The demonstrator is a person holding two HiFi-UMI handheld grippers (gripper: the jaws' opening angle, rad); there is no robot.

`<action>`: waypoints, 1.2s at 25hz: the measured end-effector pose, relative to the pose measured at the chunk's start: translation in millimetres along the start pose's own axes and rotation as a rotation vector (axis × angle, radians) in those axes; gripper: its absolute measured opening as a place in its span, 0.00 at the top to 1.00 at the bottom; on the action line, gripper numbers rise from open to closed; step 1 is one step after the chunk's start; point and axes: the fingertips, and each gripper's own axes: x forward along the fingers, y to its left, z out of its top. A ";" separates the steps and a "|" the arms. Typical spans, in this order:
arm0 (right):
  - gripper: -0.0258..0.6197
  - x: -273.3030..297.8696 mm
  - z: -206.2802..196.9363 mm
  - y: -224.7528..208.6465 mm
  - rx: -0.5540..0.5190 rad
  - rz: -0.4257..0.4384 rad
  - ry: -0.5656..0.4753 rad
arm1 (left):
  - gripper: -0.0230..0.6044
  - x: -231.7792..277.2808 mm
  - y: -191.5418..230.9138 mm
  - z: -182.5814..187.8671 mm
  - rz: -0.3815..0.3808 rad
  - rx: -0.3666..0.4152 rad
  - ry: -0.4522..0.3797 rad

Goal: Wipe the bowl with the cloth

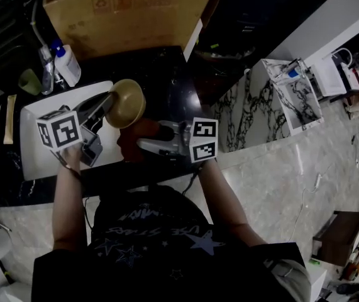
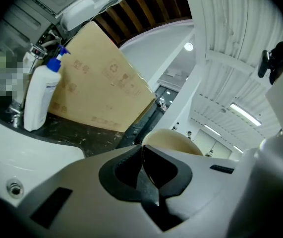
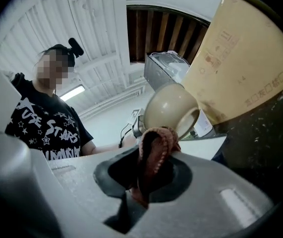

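Note:
A tan bowl hangs tipped on its side above the dark counter, and my left gripper is shut on its rim. In the left gripper view the bowl shows just past the closed jaws of the left gripper. My right gripper points left from below the bowl, shut on a bunched reddish cloth. In the right gripper view the cloth stands up between the jaws of the right gripper, just in front of the bowl. Whether they touch I cannot tell.
A big cardboard box stands at the back of the counter. A white spray bottle is at the back left. Under the left gripper lies a white board. The counter's edge runs along a marble floor on the right.

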 end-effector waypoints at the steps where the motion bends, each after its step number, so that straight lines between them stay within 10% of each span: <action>1: 0.89 -5.0 2.4 -0.3 0.001 -0.008 -0.017 | 0.93 -0.1 7.4 -1.2 0.031 0.006 0.007; 15: 0.89 -75.9 18.4 -28.9 -0.017 -0.277 -0.126 | 0.93 29.3 59.8 -39.9 0.256 0.026 0.136; 30: 0.89 -95.2 3.2 -30.2 0.026 -0.330 -0.130 | 0.93 60.9 64.9 -60.6 0.295 0.057 0.209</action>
